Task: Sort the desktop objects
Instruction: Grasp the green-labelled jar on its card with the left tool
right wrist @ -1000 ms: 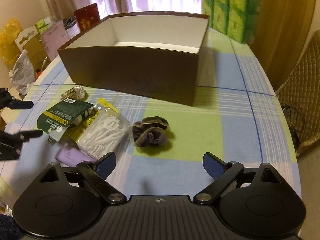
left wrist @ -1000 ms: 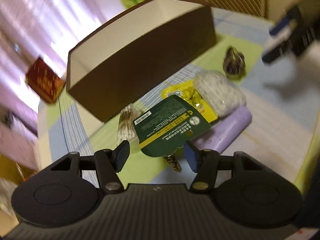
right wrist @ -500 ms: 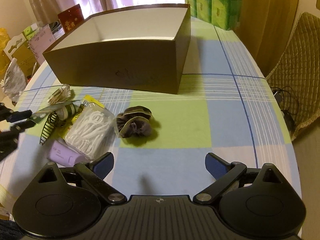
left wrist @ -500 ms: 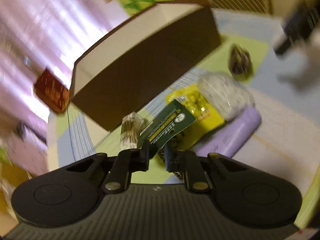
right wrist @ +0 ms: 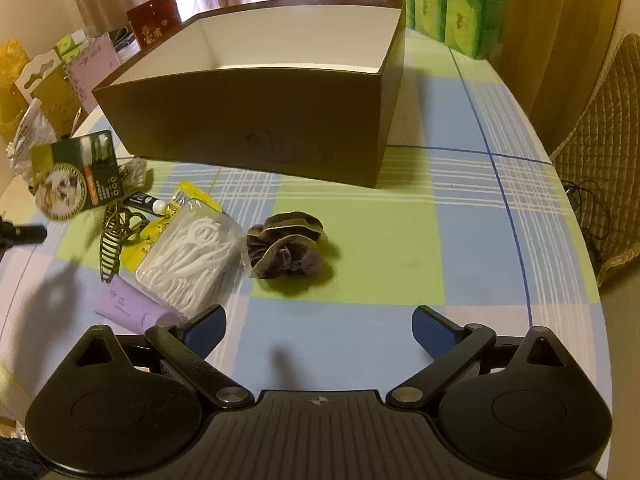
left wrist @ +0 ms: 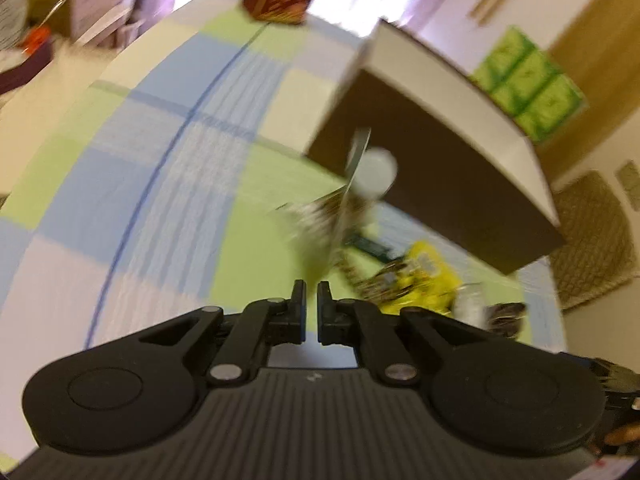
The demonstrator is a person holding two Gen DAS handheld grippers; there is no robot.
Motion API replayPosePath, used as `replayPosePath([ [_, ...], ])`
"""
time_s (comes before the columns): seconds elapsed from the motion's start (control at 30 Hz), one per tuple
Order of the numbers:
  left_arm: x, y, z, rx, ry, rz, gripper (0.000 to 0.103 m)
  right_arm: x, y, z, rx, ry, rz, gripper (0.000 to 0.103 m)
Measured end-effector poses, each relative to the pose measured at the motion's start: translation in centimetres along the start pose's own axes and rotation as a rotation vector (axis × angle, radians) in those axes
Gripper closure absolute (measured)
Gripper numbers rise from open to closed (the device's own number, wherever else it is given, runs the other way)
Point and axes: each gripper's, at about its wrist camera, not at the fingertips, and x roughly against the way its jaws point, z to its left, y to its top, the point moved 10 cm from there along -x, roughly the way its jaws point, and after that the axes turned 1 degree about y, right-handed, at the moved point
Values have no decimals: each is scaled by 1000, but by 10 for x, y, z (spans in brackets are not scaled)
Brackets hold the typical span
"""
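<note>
My left gripper (left wrist: 312, 294) is clenched on the bottom edge of the green card pack (right wrist: 76, 176). I pinch it there because it is thin and flat and an edge is the only hold it offers. It hangs clear of the checked tablecloth (right wrist: 460, 240), off the near left corner of the brown box (right wrist: 256, 136), which I judge is where it belongs. My right gripper (right wrist: 319, 326) is released, its jaws spread wide with nothing between them. It hovers at 6 o'clock of the dark scrunchie (right wrist: 286, 246), probably lined up for that soft bundle. The box sits at the scrunchie's 12 o'clock, open-topped and apparently empty as far as its inside shows. The left wrist view is smeared and shows the card only edge-on, as a pale sliver rising from my fingertips against the box wall, so its print is unreadable there. The right wrist view is sharp and gives the card's green face and round picture. It also shows the pile at the scrunchie's 9 o'clock: the floss pick pack (right wrist: 192, 260), the purple tube (right wrist: 128, 308), the hair claw (right wrist: 114, 240) and a yellow packet (right wrist: 188, 194), all unsorted on the cloth.
</note>
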Motion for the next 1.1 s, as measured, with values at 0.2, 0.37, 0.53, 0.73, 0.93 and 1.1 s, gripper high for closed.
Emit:
replayPosePath([
  [0.2, 17, 4, -4, -127, 51, -23, 96, -2, 3, -4, -1, -15, 3, 6],
  [0.37, 26, 33, -37, -399, 74, -120, 86, -3, 9, -8, -1, -28, -4, 6],
  [0.53, 1, 61, -47, -463, -14, -114, 82, -3, 13, -12, 0, -51, -10, 5],
  [0.73, -46, 88, -43, -413, -126, -35, 71, -3, 14, -19, -26, -83, -7, 5],
  [0.93, -82, 102, -36, -432, -185, 25, 71, -4, 16, -29, -59, -120, -2, 5],
  [1.1, -107, 101, -35, -434, -230, 84, 71, -5, 19, -40, -99, -150, -2, 5],
])
